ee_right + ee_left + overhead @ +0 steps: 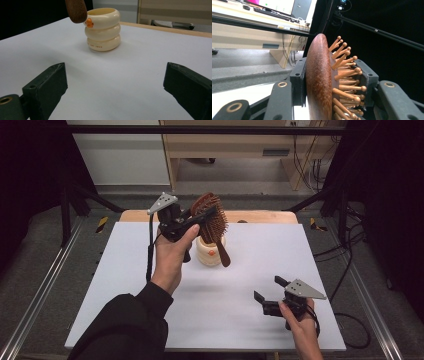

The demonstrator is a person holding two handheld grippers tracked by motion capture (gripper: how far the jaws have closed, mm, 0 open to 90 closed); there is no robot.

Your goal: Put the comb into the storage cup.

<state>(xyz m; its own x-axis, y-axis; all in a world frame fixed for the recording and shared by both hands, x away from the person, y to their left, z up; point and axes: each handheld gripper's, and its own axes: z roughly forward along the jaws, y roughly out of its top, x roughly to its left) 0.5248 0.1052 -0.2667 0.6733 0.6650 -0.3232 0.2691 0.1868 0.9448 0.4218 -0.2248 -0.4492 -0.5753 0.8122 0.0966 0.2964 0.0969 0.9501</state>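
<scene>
Gripping hairbrush (212, 217) | left tool (200, 217) | above cream cup (210, 252)

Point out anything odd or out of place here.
Nothing is spilled or broken. The one oddity: the left gripper clamps the wooden hairbrush by its bristled head, handle dangling over the cream holder. The right gripper rests open.

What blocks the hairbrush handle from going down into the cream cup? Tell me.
Nothing visible does. The left gripper holds the hairbrush by its head above the cream cup; the handle tip hangs by the rim, and the cup's mouth looks open. The right gripper rests far off, open.
</scene>
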